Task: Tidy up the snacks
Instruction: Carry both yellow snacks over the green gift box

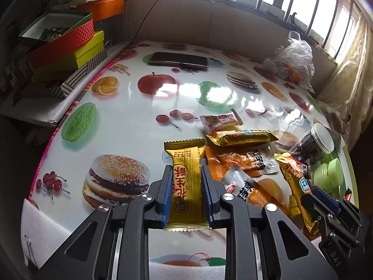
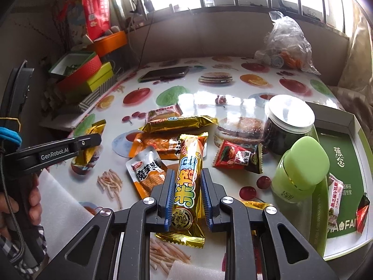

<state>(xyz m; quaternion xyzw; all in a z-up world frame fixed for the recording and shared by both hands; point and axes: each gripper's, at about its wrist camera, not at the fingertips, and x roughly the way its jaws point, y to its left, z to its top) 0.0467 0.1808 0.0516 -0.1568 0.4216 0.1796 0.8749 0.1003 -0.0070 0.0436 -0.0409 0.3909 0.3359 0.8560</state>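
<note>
My left gripper (image 1: 186, 171) is shut on a flat gold snack packet (image 1: 185, 179) with red characters, held above the table; it also shows in the right wrist view (image 2: 89, 147). My right gripper (image 2: 186, 175) is shut on a long gold roll snack (image 2: 187, 182), also seen in the left wrist view (image 1: 297, 186). Loose snacks lie on the table: another gold roll (image 2: 178, 122), an orange packet (image 2: 156, 145), a white-orange packet (image 2: 146, 170), a pink packet (image 2: 163, 112) and a red packet (image 2: 230, 157).
A green-lined box (image 2: 335, 158) at the right holds small packets. A dark jar (image 2: 289, 123) and a green jar (image 2: 300, 168) stand by it. A phone (image 1: 178, 61), a plastic bag (image 1: 291, 63) and stacked boxes (image 1: 67, 44) sit at the table's far side.
</note>
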